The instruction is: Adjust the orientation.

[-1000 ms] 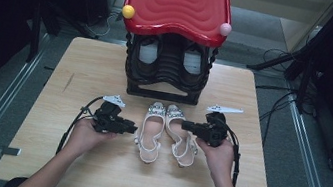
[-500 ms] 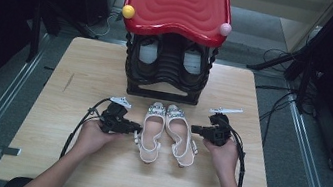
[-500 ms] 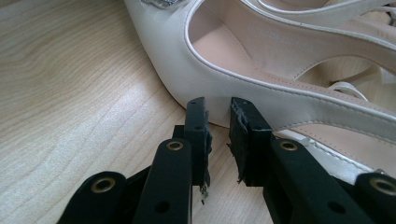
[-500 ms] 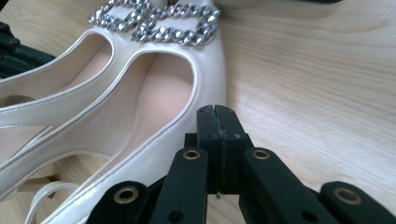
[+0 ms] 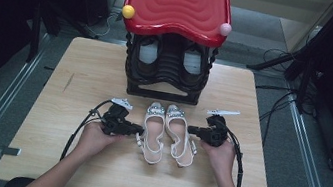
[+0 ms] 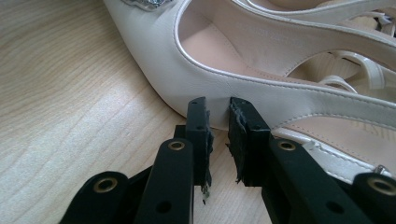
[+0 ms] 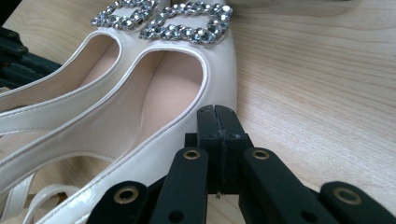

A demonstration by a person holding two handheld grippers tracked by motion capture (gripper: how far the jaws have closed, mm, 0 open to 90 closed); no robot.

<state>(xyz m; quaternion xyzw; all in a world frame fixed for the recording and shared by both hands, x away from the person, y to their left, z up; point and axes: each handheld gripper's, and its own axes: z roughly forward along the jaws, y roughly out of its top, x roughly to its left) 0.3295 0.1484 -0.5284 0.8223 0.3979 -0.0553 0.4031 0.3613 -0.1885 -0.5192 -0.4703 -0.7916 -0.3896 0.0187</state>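
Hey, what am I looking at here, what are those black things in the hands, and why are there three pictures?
A person holds a hand-held gripper in each hand: the left gripper and the right gripper. One picture comes from a camera above the wooden table; the other two from cameras riding on each gripper, looking along its black jaws. On the table lie a pair of white shoes, left shoe and right shoe, with a red-topped black rack behind. The left jaws, just closing, stand slightly apart at the left shoe's side; the right jaws are shut beside the right shoe. Nothing is held.

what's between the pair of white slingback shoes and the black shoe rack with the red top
Bare wooden table: in the high view nothing lies between the white slingback shoes and the black shoe rack with the red top.
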